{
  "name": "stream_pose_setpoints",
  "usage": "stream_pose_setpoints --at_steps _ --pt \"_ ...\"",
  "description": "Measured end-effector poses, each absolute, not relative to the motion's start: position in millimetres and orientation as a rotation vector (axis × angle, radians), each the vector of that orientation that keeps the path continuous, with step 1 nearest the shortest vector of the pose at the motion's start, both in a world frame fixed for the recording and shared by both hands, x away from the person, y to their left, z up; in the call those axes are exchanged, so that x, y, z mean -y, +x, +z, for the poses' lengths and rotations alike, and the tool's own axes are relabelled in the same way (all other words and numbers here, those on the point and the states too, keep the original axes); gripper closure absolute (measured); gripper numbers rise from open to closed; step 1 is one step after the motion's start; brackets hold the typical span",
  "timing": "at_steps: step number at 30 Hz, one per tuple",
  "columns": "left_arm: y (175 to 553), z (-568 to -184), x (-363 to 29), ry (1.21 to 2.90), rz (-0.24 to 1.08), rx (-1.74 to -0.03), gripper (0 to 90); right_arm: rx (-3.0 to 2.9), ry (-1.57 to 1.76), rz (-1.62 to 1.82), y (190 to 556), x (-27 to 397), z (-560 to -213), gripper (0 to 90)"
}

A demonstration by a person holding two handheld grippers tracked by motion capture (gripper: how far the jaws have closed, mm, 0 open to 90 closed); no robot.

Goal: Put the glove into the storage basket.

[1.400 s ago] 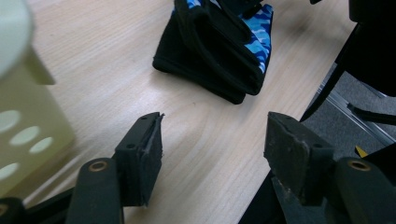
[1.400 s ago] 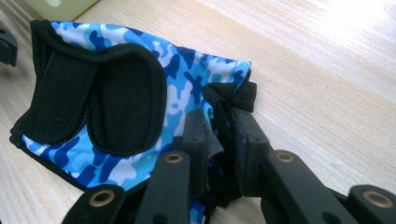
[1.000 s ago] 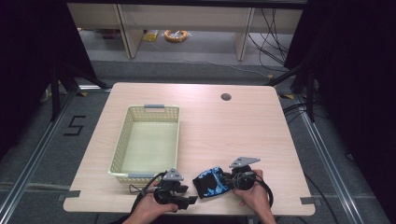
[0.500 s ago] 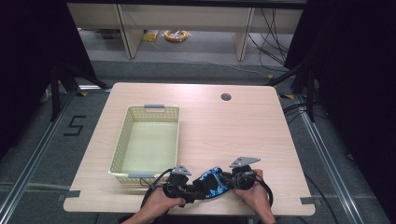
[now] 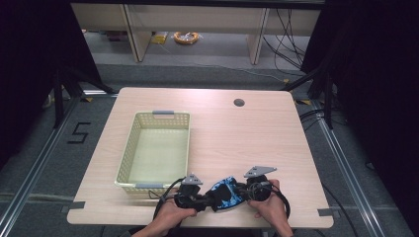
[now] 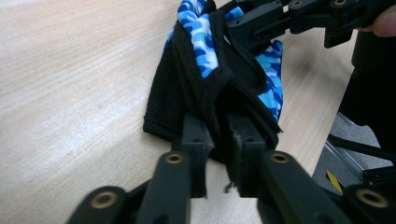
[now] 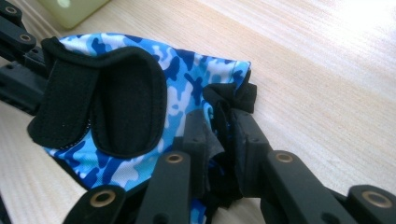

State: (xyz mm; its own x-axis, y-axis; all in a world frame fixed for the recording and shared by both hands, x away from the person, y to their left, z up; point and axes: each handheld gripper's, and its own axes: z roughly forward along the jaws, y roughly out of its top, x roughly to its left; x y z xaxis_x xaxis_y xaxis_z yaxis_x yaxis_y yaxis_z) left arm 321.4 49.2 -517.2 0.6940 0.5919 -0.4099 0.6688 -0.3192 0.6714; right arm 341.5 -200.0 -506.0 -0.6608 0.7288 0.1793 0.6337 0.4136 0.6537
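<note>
Glove: held between both grippers, off the desk, presumably for the basket.
Left gripper: jaws just closed, pinching cuff.
Right gripper: jaws pinching opposite edge.

Wooden table — grey floor, shelving behind.

Both grippers, left gripper and right gripper, have black linkage jaws with brass-coloured pivot rivets, grey three-cornered top plates and trailing black cables.
</note>
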Motion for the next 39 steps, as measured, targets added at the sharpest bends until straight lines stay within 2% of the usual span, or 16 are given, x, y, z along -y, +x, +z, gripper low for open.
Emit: stream_pose_setpoints --at_steps 5,14,23,28,39 --pt "317.0 -514.1 -49.0 2.021 -0.104 -0.921 86.3 -2.496 1.214 1.139 336.8 203.4 -500.7 79.4" --pt "315.0 -506.6 -57.7 1.99 -0.097 -0.905 86.6 -2.503 1.222 1.261 330.0 208.1 -485.9 79.9" --pt "309.0 -476.1 -71.1 1.944 -0.069 -0.849 86.6 -2.458 1.181 1.429 322.1 207.4 -460.1 80.1" --pt "308.3 -458.7 -79.8 1.915 -0.057 -0.832 86.6 -2.447 1.065 1.487 321.4 203.0 -443.9 80.1" --pt "321.1 -421.7 -117.2 1.884 0.051 -0.865 85.9 -2.445 0.962 1.497 329.7 172.6 -382.5 80.3"
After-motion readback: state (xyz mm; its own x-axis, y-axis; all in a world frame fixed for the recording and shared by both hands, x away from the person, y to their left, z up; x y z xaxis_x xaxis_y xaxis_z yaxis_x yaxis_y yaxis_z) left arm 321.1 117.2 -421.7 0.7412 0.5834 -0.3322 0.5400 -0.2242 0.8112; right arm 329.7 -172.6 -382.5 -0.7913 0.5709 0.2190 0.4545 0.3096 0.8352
